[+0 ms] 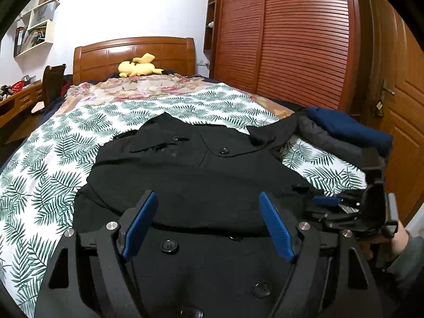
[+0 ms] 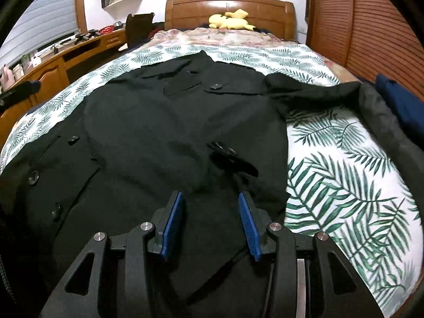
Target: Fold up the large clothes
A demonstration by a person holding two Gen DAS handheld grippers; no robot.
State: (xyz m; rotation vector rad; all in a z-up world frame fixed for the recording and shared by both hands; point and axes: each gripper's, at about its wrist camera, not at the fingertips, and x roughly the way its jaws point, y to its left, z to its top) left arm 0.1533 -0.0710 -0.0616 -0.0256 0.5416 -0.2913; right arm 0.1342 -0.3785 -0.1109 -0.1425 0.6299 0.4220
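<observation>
We saw a black coat (image 2: 164, 122) spread mid-bed (image 2: 344, 185), left gripper (image 1: 209, 222) wide and empty above it, right gripper (image 2: 210, 222) half open, holding nothing, folded clothes (image 1: 344, 132) at the right edge.

Your left wrist camera sits low and close over the near part of the black buttoned coat (image 1: 190, 175), looking up the bed covered in a white leaf-print sheet (image 1: 42, 175) toward the brown wooden headboard (image 1: 132, 53). Your right wrist camera faces the same way from a spot further right, just as near the cloth. Both views share the coat, the sheet, the headboard and the yellow plush toy (image 2: 229, 20). The left view also catches your right gripper (image 1: 326, 201) at its right edge.
</observation>
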